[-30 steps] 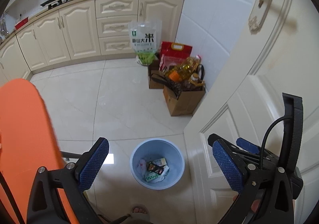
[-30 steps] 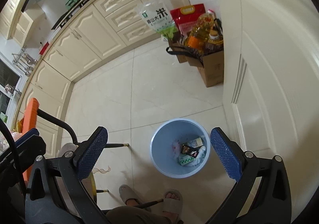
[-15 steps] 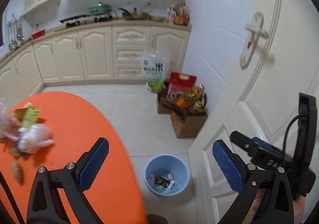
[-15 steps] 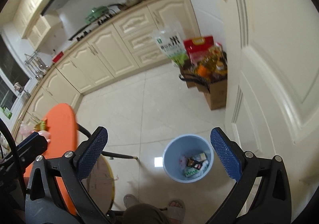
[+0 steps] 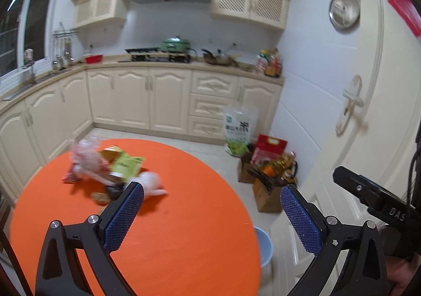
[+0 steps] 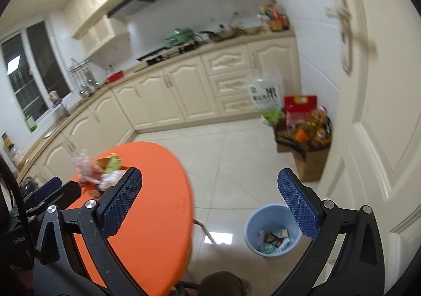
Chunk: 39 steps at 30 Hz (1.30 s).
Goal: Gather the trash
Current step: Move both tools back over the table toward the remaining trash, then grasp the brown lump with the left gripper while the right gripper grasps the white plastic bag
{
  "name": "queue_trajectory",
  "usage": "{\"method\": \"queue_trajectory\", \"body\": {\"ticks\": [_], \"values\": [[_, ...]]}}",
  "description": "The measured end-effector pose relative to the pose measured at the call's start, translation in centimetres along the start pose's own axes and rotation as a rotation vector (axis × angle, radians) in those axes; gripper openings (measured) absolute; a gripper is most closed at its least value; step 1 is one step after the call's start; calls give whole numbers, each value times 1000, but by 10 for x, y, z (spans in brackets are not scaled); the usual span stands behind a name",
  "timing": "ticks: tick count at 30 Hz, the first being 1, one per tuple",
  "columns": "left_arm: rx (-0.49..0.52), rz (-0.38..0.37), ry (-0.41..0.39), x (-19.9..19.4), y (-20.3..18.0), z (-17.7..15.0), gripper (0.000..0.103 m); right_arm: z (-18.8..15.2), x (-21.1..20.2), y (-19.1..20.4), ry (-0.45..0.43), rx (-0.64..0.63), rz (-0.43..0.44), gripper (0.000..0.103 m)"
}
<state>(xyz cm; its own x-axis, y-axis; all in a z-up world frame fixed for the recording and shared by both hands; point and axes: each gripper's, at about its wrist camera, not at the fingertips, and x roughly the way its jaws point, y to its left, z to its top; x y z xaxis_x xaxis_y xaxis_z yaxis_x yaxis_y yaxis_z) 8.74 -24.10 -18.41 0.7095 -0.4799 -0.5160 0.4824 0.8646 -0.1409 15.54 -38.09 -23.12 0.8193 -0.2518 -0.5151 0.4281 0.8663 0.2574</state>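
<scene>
Some trash (image 6: pixel 273 239) is already binned (image 6: pixel 252 219); a pile (image 5: pixel 110 167) is left on the counter (image 5: pixel 184 230). Both grippers (image 5: pixel 211 218) (image 6: pixel 210 202) are held wide open, empty.

A loose heap of trash (image 5: pixel 110 169) lies on the far left part of the round orange bench (image 5: pixel 184 230): a crumpled pinkish plastic bag, a green packet tilted on top, a white wad on its right and small dark scraps at its near edge. On the floor to the bench's right stands a pale blue bin (image 6: pixel 272 230), upright, with several wrappers inside.
</scene>
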Motion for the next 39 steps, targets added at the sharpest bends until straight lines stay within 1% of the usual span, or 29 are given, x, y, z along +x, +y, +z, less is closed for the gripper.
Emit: {"method": "queue_trajectory", "body": {"ticks": [3,9,15,19,23,27,30,32,33,39], "values": [[-12,41,-36,-37,16,-12,102,0,-11,32,-20,-40,27,103],[-52,124,-88,-88,33,-30,102,-8,-32,94,-56,-127,89,103],[-112,218,-125,-142,58,-66,102,-22,-41,146,-66,-214,146,103],[-138,271,-138,-168,61,-89,102,-33,-41,169,-59,-252,174,103],[-154,301,-129,-182,58,-108,102,-39,-36,185,-45,-272,200,103],[-170,313,-108,-185,56,-117,102,-42,-28,193,-26,-289,208,103],[-175,311,-78,-173,57,-114,102,-46,-15,195,3,-293,203,103],[-179,305,-47,-157,56,-107,102,-49,-4,193,26,-288,196,103],[-181,299,-39,-147,60,-96,102,-49,2,191,37,-287,193,103],[-185,273,35,-102,59,-81,102,-55,44,178,123,-276,164,103]]}}
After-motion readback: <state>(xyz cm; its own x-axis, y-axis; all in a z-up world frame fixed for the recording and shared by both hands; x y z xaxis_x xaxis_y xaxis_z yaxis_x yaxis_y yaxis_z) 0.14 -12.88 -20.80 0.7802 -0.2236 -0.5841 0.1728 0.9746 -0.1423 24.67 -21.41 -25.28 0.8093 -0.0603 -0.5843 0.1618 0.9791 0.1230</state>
